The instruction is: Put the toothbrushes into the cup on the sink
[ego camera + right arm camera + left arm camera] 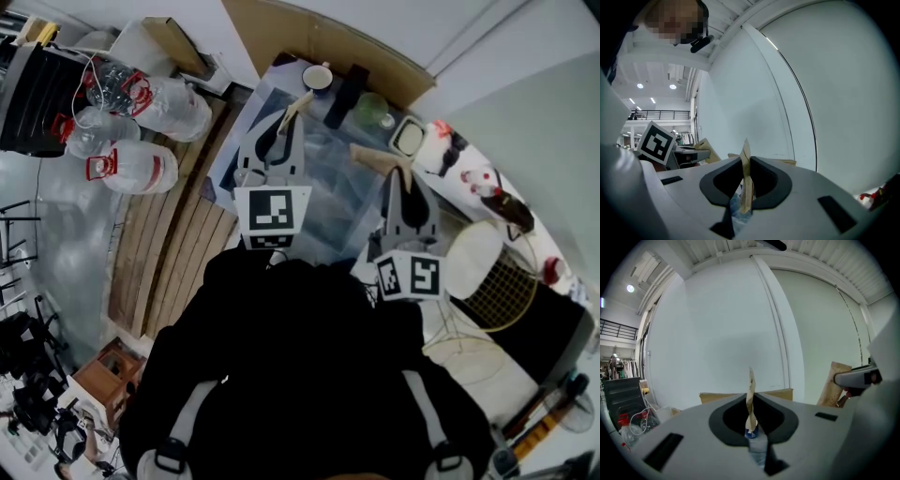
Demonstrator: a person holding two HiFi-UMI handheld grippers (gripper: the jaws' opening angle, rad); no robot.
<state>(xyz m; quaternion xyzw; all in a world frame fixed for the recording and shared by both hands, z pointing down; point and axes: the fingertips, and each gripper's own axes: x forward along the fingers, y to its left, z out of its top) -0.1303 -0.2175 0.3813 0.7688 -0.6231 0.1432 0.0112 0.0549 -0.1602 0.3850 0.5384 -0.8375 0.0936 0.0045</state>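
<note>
Both grippers hold a toothbrush in a beige paper packet. In the head view my left gripper [286, 124] is shut on one packet [298, 106], whose tip points toward the white, blue-rimmed cup [318, 78] at the far edge of the sink counter [328, 187]. My right gripper [404, 176] is shut on a second packet [373, 157], nearer and to the right. In the left gripper view the packet [750, 394] stands upright between the closed jaws. In the right gripper view the other packet [746, 180] is pinched the same way, and the left gripper's marker cube [656, 142] shows at the left.
A black bottle [343, 94], a green cup [373, 109] and a white dish [408, 137] stand near the cup. Large water jugs [131, 167] lie on the floor at left. A wire basket [503, 289] is at right, a wooden stool [106, 375] lower left.
</note>
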